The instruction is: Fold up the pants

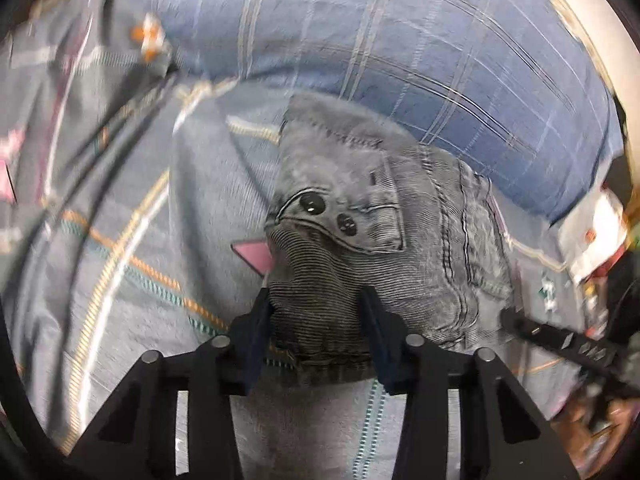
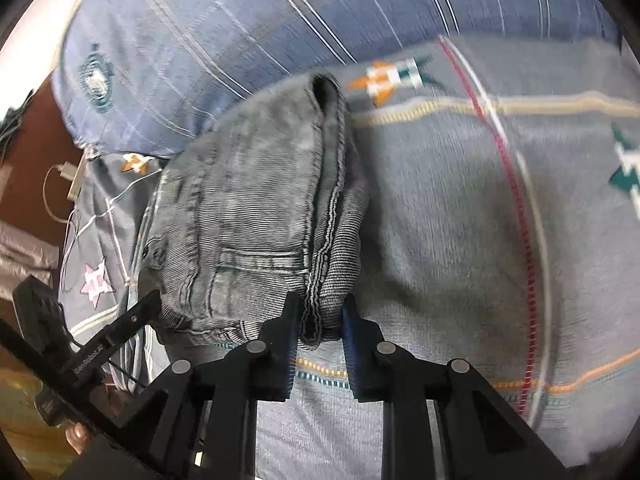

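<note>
A folded bundle of grey washed jeans (image 1: pixel 360 208) lies on a grey patterned bedspread (image 1: pixel 120 240); two black buttons sit on a pocket flap. My left gripper (image 1: pixel 316 314) is shut on the near left edge of the bundle, ribbed denim bunched between its pads. In the right wrist view the jeans (image 2: pixel 240 208) show a thick seam running down to my right gripper (image 2: pixel 320 318), shut on that seamed edge at the near right corner. Each view shows the other gripper's fingers (image 1: pixel 532 330) (image 2: pixel 128 320) at the pants' side.
A large blue plaid pillow (image 1: pixel 400 40) (image 2: pixel 240 20) lies just behind the pants. A charger cable (image 2: pixel 68 176) hangs off the bed's left edge over a brown floor. Clutter (image 1: pixel 592 232) sits past the bed's right side. Bedspread (image 2: pixel 460 220) stretches right of the pants.
</note>
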A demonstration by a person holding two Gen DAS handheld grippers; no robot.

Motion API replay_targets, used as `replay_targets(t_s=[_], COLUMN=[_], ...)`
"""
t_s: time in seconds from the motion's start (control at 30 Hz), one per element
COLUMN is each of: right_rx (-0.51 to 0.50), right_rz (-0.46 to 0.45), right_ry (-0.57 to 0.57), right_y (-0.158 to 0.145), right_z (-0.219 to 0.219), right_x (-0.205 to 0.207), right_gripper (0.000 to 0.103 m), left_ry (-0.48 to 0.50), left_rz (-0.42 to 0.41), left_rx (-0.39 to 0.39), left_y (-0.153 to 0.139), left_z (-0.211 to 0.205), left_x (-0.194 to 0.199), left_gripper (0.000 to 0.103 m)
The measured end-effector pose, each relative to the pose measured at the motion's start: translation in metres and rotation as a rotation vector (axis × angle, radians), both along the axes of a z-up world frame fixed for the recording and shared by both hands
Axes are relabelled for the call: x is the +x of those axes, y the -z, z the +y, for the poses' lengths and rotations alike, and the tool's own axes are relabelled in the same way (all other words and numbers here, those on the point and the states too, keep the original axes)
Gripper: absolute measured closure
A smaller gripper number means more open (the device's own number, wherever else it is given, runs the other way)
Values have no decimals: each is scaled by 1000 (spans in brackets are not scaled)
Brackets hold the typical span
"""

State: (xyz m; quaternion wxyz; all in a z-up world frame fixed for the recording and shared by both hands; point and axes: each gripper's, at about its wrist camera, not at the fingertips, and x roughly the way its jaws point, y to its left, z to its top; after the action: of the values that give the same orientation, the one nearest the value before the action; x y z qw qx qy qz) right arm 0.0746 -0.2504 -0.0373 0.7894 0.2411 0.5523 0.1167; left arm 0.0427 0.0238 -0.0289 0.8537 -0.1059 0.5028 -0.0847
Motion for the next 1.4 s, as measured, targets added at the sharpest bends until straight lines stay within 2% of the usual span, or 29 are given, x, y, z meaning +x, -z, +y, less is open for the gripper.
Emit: replay_targets(t_s=[0.07,0.13,0.2,0.23,0.33,0.37,0.53,0.93,1.0,1.13,1.23,1.3,1.4], right_rx=[-24,-60,-84,-92,-118,-121,-113,-113,-102,-126,-130,-147,-216], right_rz=[-9,43,89,89,68,71,88,81,58,-57,-149,-190,-252], right_ry=[-6,-7,-12,-10,-17,-12,27,57,78,103,108,106,99], right_y=[-6,7,23,24,19,21,26,24,17,-9,-27,-36,-50], right_z=[2,4,7,8,10,10,3,0,-3,-2,2,6,18], right_x=[-2,1,6,7,5,4,5,-2,-10,-35,-53,-58,-61], right_gripper=[83,83,82,82,76,75,55,48,48,46,40,36,30], left_ry=[15,13,26,29,29,28,23,14,0,-10,-13,-12,-13], left_rz=[2,10,-38,-66,-115,-126,-148,-193,-205,-246,-275,-279,-273], left_rx=[61,110,180,231,303,312,333,379,377,368,375,394,392], left_y=[5,14,11,10,10,10,9,2,-4,-21,-32,-36,-42], left_z=[-7,-13,-23,-29,-36,-37,-38,-44,-43,-44,-49,-51,-51], left_x=[0,1,-4,-7,-15,-16,-19,-29,-32,-41,-48,-49,-49], left_gripper=[61,59,59,59,59,59,59,59,58,49,47,40,35])
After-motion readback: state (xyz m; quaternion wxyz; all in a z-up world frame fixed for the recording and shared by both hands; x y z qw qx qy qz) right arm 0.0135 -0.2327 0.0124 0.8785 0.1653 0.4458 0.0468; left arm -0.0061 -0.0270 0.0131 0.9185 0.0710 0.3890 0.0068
